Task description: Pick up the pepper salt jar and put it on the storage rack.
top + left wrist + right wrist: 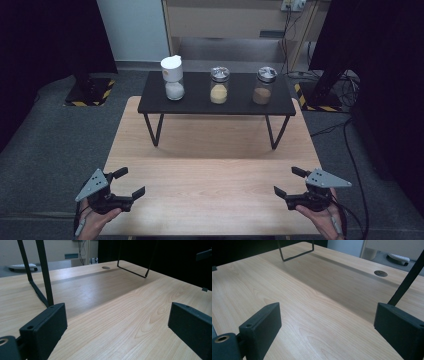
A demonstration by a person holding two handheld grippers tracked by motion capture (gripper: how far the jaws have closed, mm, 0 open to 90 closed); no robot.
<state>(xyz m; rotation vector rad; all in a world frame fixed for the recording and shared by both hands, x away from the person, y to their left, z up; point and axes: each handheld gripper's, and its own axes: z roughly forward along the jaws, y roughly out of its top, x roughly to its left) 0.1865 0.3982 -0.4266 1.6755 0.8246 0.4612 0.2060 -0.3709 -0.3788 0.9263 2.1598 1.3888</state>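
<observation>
Three jars stand on a low black shelf (200,106) at the far side of the wooden table (210,170). The left jar (173,77) has a white cap and white powder. The middle jar (219,85) holds yellow powder and the right jar (263,85) brown powder, both under metal lids. My left gripper (129,183) rests open at the table's near left corner, held by a hand. My right gripper (289,181) rests open at the near right corner. Bare wood lies between each pair of jaws in the left gripper view (115,327) and the right gripper view (327,327).
The shelf stands on thin black wire legs (45,277) (297,253). A round cable hole (380,273) sits in the tabletop under the shelf. Grey carpet (55,135) surrounds the table, with cables (350,150) on the right and dark curtains on both sides.
</observation>
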